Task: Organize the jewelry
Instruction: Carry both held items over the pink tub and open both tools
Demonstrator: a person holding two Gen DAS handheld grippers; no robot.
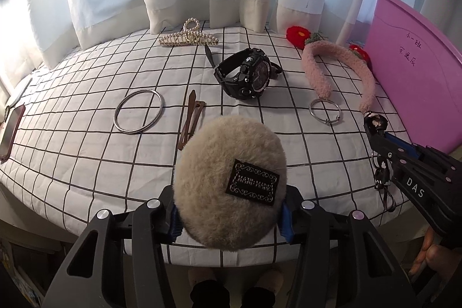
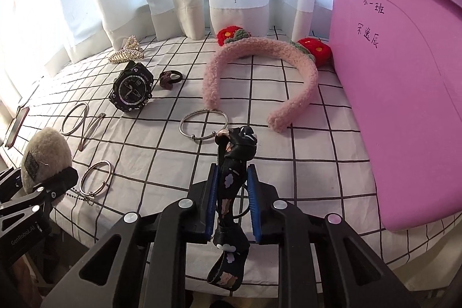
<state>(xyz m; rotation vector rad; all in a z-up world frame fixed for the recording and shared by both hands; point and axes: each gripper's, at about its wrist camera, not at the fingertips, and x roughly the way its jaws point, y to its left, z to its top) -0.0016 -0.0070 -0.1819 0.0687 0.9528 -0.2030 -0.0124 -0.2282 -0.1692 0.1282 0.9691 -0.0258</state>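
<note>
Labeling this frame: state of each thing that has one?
left hand-held gripper: shut on fluffy pom-pom, lifted
right hand-held gripper: shut on black strap
pink bin: upright, open-topped
watch: lying on table, face up
pink headband: lying flat

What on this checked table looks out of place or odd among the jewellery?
A phone lies at the table's far left edge, the one thing that is no jewellery or hair accessory. The pink bin looks tipped, though the fisheye lens may cause that. Otherwise nothing looks spilled or damaged: watch, bangles and headband lie flat.
</note>
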